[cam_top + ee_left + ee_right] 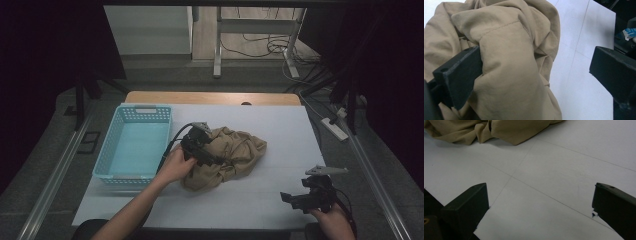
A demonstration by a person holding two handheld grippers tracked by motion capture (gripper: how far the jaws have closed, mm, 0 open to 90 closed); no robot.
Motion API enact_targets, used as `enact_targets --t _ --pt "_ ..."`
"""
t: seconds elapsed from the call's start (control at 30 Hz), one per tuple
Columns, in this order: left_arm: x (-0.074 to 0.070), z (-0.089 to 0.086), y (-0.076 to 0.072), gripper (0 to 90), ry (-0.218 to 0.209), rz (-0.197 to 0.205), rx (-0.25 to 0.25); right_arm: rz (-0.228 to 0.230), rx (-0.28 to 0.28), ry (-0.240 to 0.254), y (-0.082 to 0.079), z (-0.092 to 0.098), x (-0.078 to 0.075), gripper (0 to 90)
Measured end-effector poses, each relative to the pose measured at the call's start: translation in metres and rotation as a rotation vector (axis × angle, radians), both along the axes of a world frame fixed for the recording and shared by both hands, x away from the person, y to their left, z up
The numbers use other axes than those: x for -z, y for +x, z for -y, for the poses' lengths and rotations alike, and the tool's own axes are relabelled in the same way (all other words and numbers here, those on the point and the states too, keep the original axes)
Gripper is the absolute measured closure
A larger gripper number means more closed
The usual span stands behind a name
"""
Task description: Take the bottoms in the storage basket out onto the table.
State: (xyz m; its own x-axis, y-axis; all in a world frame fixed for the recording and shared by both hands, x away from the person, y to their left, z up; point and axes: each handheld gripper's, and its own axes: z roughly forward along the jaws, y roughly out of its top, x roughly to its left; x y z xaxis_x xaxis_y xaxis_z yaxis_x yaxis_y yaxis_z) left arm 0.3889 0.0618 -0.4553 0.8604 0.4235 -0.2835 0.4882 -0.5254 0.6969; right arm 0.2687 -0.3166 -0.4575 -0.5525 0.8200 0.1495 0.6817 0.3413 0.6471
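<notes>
The tan cloth [231, 156] lies in a bunched heap in the middle of the white table [280, 195], just to the right of the blue basket [134, 146]. The left gripper [202, 150] is pushed into the left side of the heap. Its jaws stand wide apart, with a fat fold of the cloth [506, 57] between them. One jaw touches the fold, the other is out over bare table. It is not holding anything yet.

The right gripper [295, 198] waits at the near right corner, well apart from the cloth. Its jaws are wide too, with nothing between them but table.

What could go wrong? The fold is thick and puffy. If the jaws close on only the top layer, the cloth could slip out when it is lifted. It could also come up as one long hanging bunch, and a loose end could drag on the table or catch on the basket rim on the way over. If the grab is near the edge of the heap, most of the cloth would hang down and pull itself free. The right gripper is too far off to help catch it.
</notes>
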Motion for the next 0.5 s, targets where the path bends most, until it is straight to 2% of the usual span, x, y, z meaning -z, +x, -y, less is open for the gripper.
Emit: enact_targets --t 0.4,0.5 --pt "-0.0073 -0.0057 -0.0053 0.6 -0.019 -0.008 -0.005 -0.001 0.001 -0.001 0.0001 -0.0002 0.0001 1.0" --pt "-0.0097 -0.0068 -0.0067 0.4 -0.016 0.003 -0.006 -0.001 0.000 -0.001 0.0001 -0.0001 0.0001 1.0"
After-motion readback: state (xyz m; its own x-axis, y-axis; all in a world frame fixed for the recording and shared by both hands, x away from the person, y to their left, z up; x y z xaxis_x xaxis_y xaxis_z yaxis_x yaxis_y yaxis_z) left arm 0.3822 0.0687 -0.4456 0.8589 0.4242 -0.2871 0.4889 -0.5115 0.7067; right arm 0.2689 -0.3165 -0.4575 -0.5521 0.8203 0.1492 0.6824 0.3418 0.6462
